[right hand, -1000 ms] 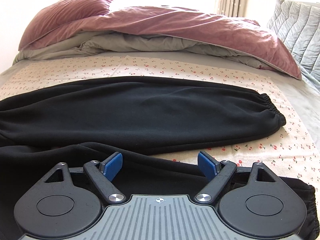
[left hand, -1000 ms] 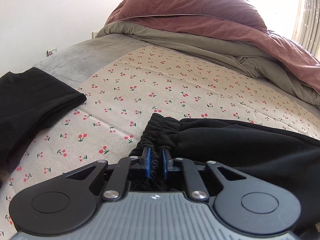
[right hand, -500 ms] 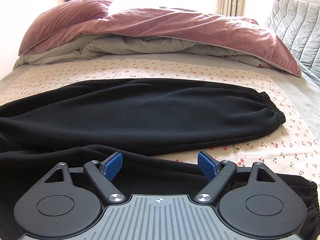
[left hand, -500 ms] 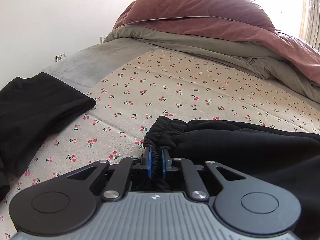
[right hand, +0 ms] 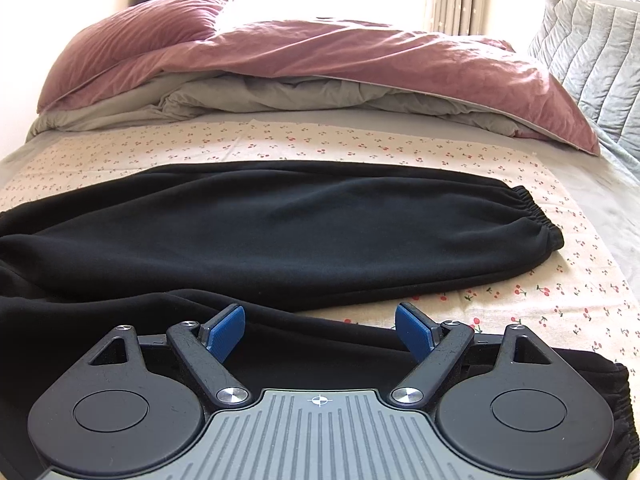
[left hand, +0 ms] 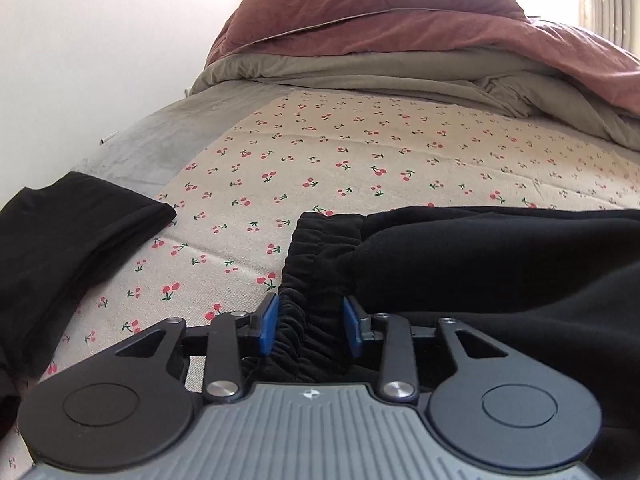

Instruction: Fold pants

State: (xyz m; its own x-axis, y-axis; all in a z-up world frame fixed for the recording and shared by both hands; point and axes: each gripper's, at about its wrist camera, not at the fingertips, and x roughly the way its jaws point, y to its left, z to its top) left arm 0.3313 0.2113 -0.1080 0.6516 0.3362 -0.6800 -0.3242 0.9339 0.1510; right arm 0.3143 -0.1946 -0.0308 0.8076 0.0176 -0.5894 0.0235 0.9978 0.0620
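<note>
Tool (left hand: 310, 326) jaws opening around waistband (left hand: 316, 264)

Your pants (right hand: 280, 232) lie across the cherry-print sheet (left hand: 360, 168), one leg stretched rightward, the other nearer you. Behind them the duvet (right hand: 360, 68) is heaped, a pillow (right hand: 136, 36) at its left. A folded garment (left hand: 68, 240) lies left of the waistband (left hand: 316, 256).

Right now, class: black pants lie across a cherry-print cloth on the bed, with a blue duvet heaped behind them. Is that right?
Not quite. The duvet is dusty pink, not blue, as the right wrist view shows. The black pants do lie across the cherry-print cloth.
</note>
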